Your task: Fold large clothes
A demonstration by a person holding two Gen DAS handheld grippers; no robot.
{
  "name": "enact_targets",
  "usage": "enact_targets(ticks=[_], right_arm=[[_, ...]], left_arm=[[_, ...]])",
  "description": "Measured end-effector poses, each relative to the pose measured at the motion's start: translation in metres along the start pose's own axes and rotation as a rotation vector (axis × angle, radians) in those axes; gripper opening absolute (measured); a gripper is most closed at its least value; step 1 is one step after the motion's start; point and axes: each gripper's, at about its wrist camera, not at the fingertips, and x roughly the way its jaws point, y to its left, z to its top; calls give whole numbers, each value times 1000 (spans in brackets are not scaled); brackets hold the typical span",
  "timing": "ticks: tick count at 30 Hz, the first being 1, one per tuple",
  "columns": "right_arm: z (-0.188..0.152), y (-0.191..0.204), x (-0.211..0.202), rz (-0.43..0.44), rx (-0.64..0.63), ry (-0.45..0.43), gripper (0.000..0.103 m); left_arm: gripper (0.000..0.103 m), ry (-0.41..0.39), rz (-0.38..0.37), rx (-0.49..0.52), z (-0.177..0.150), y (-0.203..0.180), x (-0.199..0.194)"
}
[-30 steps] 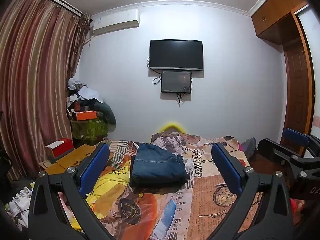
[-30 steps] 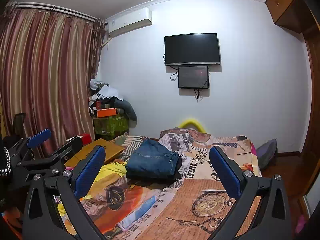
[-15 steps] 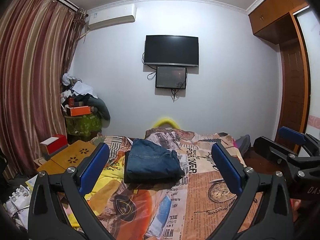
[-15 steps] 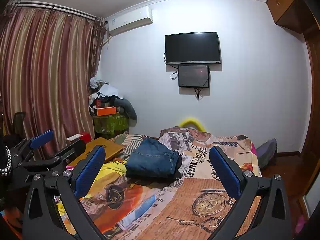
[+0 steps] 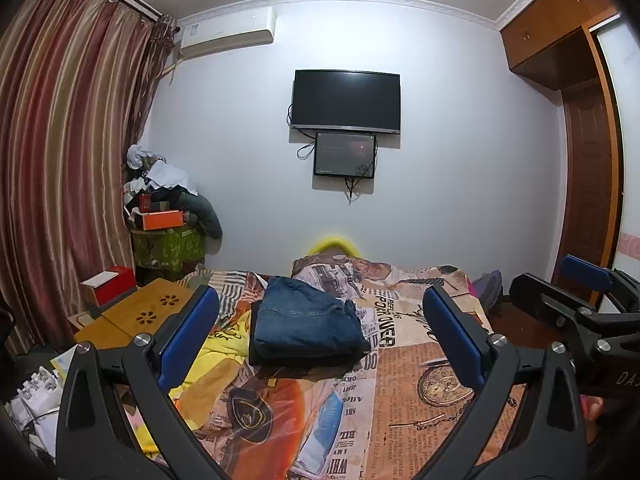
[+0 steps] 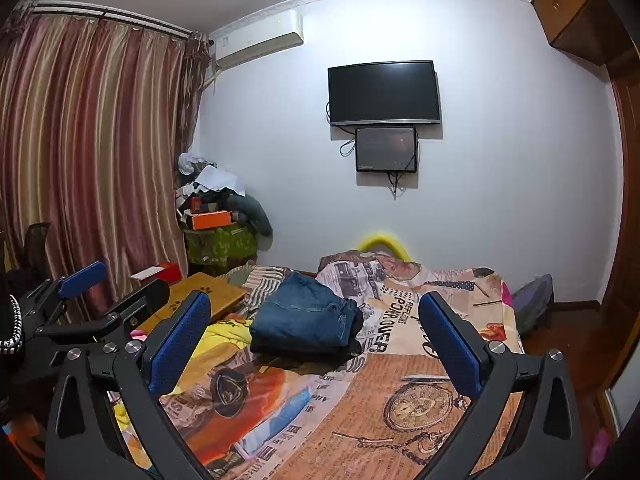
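Folded blue jeans [image 5: 304, 322] [image 6: 304, 320] lie on top of a dark folded garment on the bed, beyond both grippers. My left gripper [image 5: 320, 320] is open, its blue pads wide apart with nothing between them, held above the near part of the bed. My right gripper [image 6: 314, 318] is open too and holds nothing. Each gripper shows at the edge of the other's view: the right one [image 5: 576, 300] at the right, the left one [image 6: 92, 300] at the left. A yellow garment [image 5: 216, 348] lies on the bed left of the jeans.
The bed has a printed patchwork cover [image 5: 420, 360] [image 6: 400, 400]. A wooden lap desk [image 5: 136, 316] and a red box [image 5: 112, 284] sit at the bed's left. Clutter is piled in the corner [image 5: 164, 208] by striped curtains [image 5: 60, 160]. A TV [image 5: 346, 100] hangs on the far wall; a wardrobe [image 5: 592, 160] stands right.
The left wrist view has shifted a little, swinging back and rising slightly. The right gripper is nearly still. The jeans have not moved and both grippers stay open.
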Motion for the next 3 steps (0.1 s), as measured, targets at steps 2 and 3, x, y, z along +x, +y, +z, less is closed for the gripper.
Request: enact_targets(ticks=[2,3], right_arm=[[0,0,0,-1,-1,1,103],[0,0,1,0,0,1,103]], left_arm=[[102,3,3,-8,0,2,1],[102,5,5,-11,0,3,1]])
